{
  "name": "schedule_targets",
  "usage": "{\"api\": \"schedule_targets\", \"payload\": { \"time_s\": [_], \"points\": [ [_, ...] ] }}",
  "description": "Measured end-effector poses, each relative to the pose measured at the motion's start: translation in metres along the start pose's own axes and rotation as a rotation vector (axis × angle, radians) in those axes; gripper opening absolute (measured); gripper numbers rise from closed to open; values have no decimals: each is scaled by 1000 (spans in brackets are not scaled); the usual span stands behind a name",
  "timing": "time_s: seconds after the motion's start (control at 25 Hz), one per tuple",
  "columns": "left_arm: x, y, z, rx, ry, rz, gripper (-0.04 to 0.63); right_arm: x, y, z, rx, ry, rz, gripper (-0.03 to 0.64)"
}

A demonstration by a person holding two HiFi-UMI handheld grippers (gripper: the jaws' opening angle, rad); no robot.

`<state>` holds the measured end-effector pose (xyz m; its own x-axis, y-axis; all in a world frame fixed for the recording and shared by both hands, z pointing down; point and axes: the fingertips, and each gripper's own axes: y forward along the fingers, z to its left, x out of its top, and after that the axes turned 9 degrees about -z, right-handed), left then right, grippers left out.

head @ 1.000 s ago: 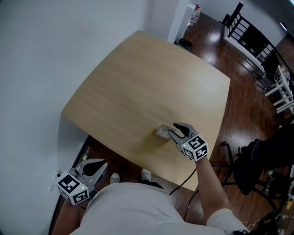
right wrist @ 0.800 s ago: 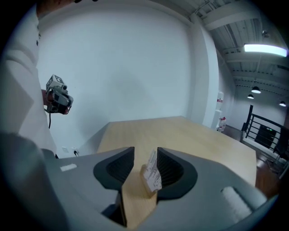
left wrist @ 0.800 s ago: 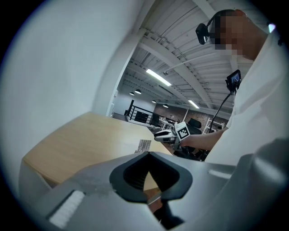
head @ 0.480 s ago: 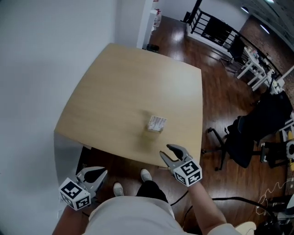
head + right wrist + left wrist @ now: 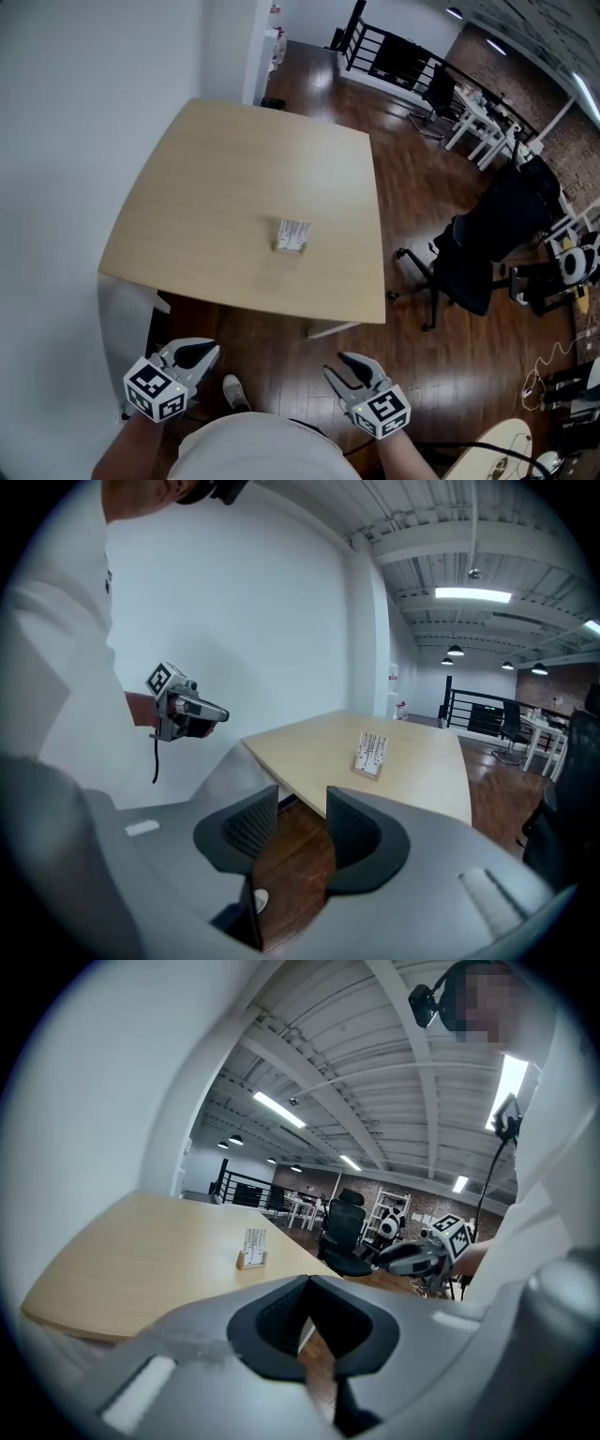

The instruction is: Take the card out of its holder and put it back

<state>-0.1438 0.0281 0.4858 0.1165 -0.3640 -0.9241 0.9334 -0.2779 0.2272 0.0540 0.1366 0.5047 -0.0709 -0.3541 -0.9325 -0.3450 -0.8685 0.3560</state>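
A white card stands upright in a small wooden holder [image 5: 292, 235] near the middle of the light wooden table [image 5: 234, 159]. The card and holder also show in the left gripper view [image 5: 253, 1247] and the right gripper view [image 5: 369, 754]. Both grippers hang off the table, over the floor close to my body. My left gripper [image 5: 208, 350] has its pads [image 5: 281, 1312] together with nothing in them. My right gripper [image 5: 335, 365] is open; its jaws have just been opening, and only floor shows between the pads [image 5: 251, 825].
A black office chair [image 5: 473, 253] stands right of the table on the dark wooden floor [image 5: 412, 178]. A white wall [image 5: 66, 141] runs along the left. Railings [image 5: 394, 56] and white desks [image 5: 478, 127] lie far back.
My right gripper drew back from the card holder on the table, off the near edge, to a spot beside my body. The table now lies farther away. The left gripper stays at lower left.
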Motion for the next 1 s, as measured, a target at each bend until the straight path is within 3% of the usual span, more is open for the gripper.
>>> {"api": "schedule_targets", "payload": {
  "time_s": [0.28, 0.6, 1.0],
  "points": [
    [-19, -4, -81, -31, 23, 3, 3, -10, -96, 43, -38, 17, -83, 164],
    [-64, -31, -185, -45, 18, 49, 3, -59, -191, 86, -58, 27, -74, 160],
    [-92, -50, -244, -60, 42, 43, 3, -80, -233, 118, -48, 19, -99, 155]
  ]
}}
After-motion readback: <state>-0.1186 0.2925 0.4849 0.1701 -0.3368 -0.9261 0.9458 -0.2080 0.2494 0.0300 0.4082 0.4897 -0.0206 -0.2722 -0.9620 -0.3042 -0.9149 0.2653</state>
